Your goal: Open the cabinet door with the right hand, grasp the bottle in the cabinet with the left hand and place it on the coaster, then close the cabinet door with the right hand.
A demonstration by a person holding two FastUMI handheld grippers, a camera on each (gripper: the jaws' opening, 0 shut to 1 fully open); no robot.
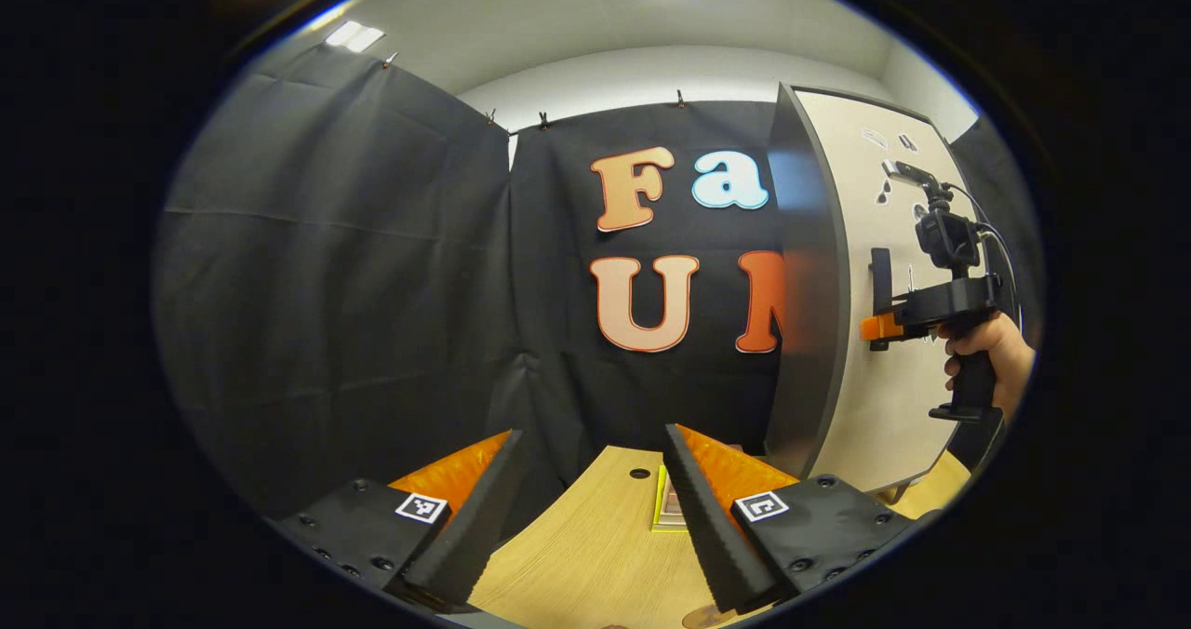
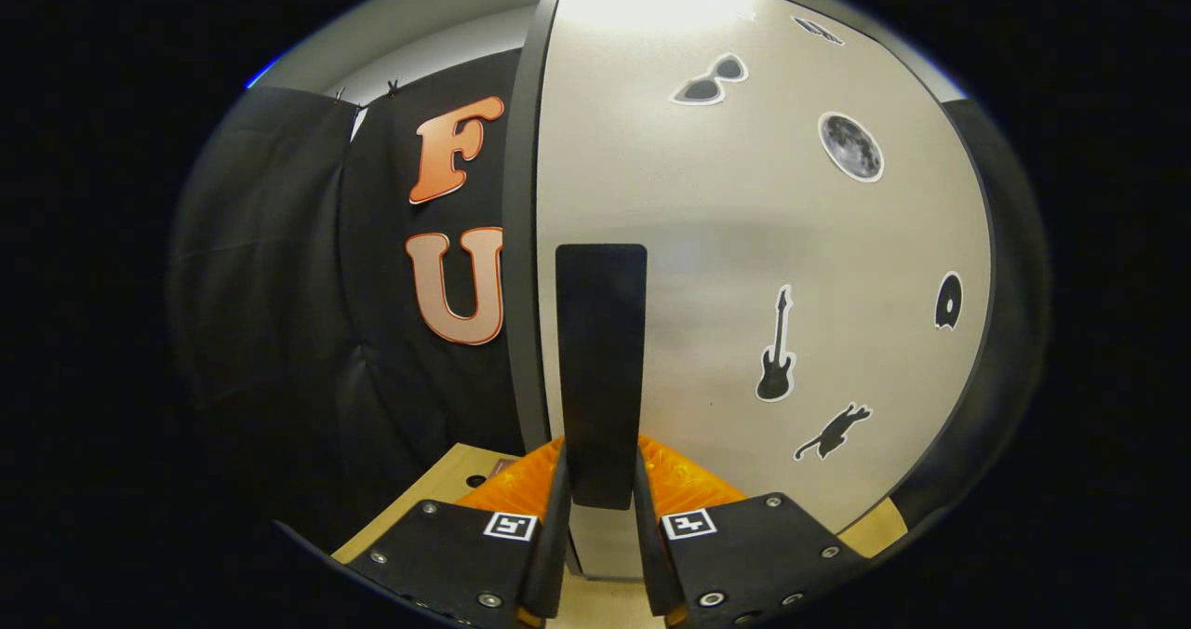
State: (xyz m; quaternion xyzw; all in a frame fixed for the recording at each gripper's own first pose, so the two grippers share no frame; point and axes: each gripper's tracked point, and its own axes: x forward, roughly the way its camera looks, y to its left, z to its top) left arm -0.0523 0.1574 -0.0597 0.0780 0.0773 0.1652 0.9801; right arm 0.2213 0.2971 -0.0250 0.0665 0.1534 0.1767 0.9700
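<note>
- Meanwhile, right hand-held gripper [image 2: 600,517] clamped narrow on the cabinet door's [image 2: 744,238] black handle [image 2: 600,368].
- Left hand-held gripper [image 1: 591,517] spread wide, holding nothing, above the surface [image 1: 577,555].

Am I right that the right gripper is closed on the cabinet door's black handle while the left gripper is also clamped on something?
Not quite: the left gripper is open and holds nothing, as the left gripper view shows, its fingers spread above the wooden table. The rest stands: the right gripper is closed on the cabinet door's black handle.
</note>
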